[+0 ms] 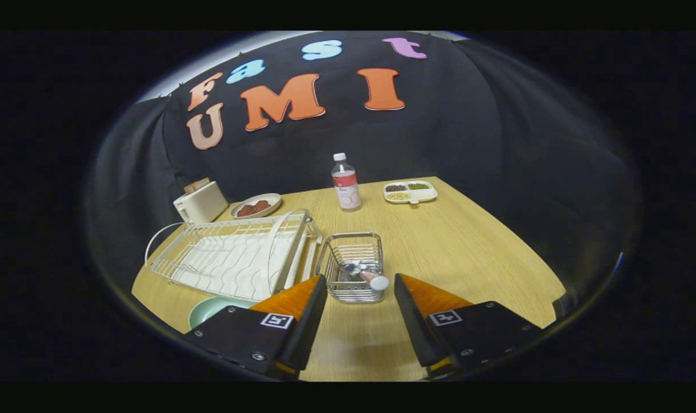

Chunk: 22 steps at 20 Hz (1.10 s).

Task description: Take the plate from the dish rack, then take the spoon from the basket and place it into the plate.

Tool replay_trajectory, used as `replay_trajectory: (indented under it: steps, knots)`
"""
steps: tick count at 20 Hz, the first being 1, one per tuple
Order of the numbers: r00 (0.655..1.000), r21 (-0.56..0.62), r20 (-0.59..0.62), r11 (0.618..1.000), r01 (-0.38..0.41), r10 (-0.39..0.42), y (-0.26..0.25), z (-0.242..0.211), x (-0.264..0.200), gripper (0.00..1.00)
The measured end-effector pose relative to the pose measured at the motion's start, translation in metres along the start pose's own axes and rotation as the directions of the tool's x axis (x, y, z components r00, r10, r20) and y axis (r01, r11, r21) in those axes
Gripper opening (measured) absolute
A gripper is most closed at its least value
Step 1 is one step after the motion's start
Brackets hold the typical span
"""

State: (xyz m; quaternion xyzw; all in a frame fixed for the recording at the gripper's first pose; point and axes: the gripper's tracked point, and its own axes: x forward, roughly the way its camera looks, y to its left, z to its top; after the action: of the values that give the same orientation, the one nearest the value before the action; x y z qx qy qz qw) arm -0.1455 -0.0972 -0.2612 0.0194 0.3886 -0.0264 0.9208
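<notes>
Gripper view: the tool (359, 287) hangs spread wide and empty, its two fingers apart with bare tabletop (468, 246) between them. Just ahead of the fingertips sits the wire basket (352, 265), and there's the spoon (370, 277) inside it, lying tilted with its pale handle end poking over the near rim toward the right finger. The green plate (210, 310) is already off the rack (233, 252); it lies flat on the tabletop in front of the rack, half hidden behind the left finger. So by my reading the plate step is done and the spoon pick is on.

To do it well: come in low and straight over the near rim, line the fingers either side of that protruding handle, and close on the handle itself rather than the wire. The handle looks smooth and slim, so a square, centred pinch matters; catch the rim and the light basket could drag along. Lift clear before swinging left to the plate.

The surface is pale wood grain, flat and uncluttered near the tool. Farther back stand a bottle (346, 182), a divided tray (411, 192) of food, a dish (256, 205) with something brown on it, and a white toaster (201, 202) beyond the rack. Black cloth walls the booth behind.
</notes>
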Motion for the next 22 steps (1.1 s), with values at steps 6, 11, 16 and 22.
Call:
replay_trajectory:
  steps: [6,11,16,22]
  knots:
    - [1.0,-0.045,0.004,0.999,0.007,-0.007,0.001,0.001,0.018,0.34]
    - [1.0,-0.043,-0.009,0.999,-0.024,0.024,0.009,0.001,0.021,0.16]
    - [0.999,-0.064,-0.009,0.997,-0.049,0.049,0.01,0.014,0.008,0.12]
    - [0.999,-0.116,0.018,0.993,-0.036,0.038,-0.003,0.047,-0.022,0.12]
